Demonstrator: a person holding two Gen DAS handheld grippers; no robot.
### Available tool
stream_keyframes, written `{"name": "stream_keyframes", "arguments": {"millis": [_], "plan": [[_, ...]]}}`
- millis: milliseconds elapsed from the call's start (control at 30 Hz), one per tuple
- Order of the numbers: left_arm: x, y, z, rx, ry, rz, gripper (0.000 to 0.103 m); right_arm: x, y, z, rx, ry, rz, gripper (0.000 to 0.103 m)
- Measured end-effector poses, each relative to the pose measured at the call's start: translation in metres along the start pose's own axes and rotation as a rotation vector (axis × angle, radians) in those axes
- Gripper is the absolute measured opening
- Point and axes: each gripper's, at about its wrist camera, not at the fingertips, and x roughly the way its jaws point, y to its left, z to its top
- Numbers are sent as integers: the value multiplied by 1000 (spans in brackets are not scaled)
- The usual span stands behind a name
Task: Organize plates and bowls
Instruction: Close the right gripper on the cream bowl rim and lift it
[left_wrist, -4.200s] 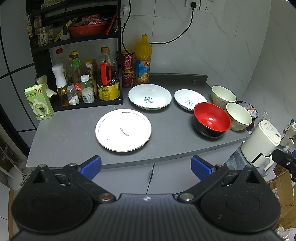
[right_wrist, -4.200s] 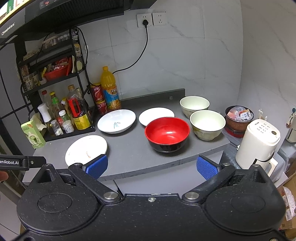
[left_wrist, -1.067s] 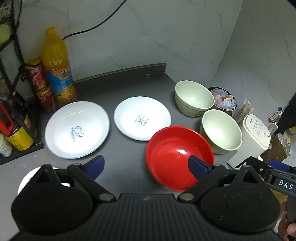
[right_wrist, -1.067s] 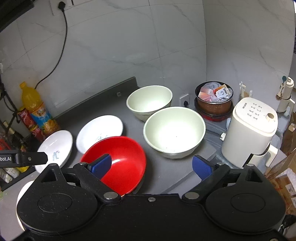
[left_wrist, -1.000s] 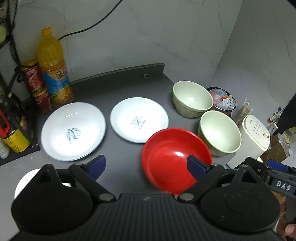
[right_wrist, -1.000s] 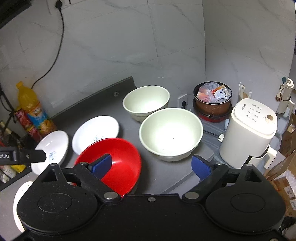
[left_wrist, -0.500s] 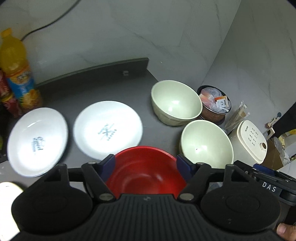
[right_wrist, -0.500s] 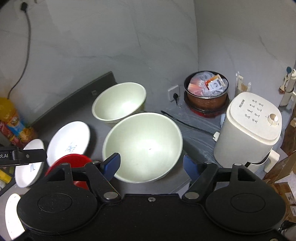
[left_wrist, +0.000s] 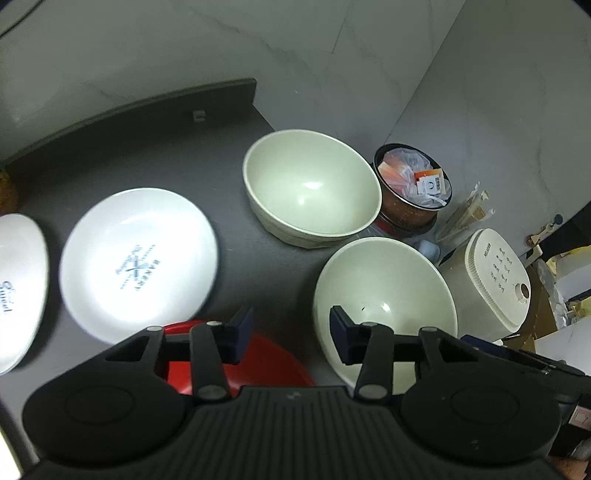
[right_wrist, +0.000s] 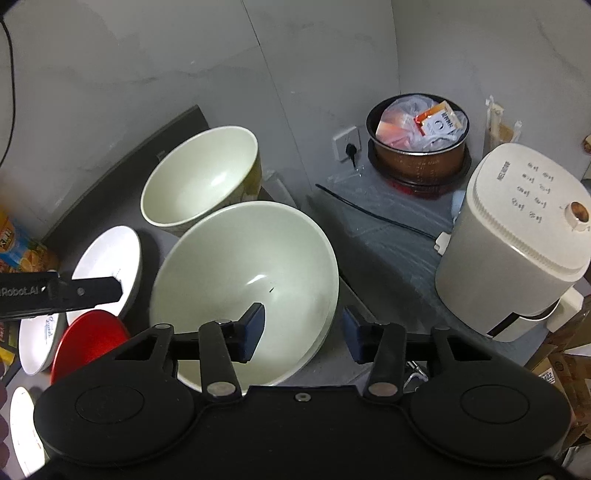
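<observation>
I have moved in close. My right gripper (right_wrist: 303, 334) now sits half open around the rim of the near pale bowl (right_wrist: 243, 280), not pinching yet. My left gripper (left_wrist: 288, 338) is half open and empty, above the red bowl (left_wrist: 258, 363). Stacking can start soon, I think.

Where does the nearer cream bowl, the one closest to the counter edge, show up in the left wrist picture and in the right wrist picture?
Left wrist: the nearer cream bowl sits lower right, partly behind the left gripper's right finger.
Right wrist: the same bowl fills the centre, its near rim straddled by the open right gripper.
Shared landmark: the white appliance to the bowl's right in both.
</observation>
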Motion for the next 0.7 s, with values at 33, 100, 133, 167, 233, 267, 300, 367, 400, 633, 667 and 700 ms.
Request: {"name": "stream_keyframes", "arguments": {"millis": [33,100,133,167,233,267,300,367,400,633,667,700], "plan": [[4,-1,1,1,6,-7,40,3,-2,1,1,6,0,41],[14,-5,4,8,17,-19,37,9,-4,3,5,19,0,40],[19,-6,6,11,23,-25,34,11,-6,3,6,25,0,39],[24,-8,7,9,32,-29,33,13,-7,3,5,33,1,37],[36,-10,9,7,54,-39,28,16,-8,4,6,45,2,35],[41,-11,9,7,65,-42,27,18,-8,4,6,50,3,34],[46,-12,10,8,77,-42,26,19,-9,5,4,54,4,34],[54,-13,11,6,93,-45,23,22,-9,5,-1,61,3,31],[58,-13,12,1,102,-49,21,23,-10,5,0,64,5,30],[76,-14,11,-27,111,-34,6,27,-12,4,-4,54,-9,16],[77,-12,11,-32,114,-34,6,25,-12,4,-4,46,-10,16],[77,-12,12,-31,115,-35,5,22,-11,4,-5,37,-10,16]]}}
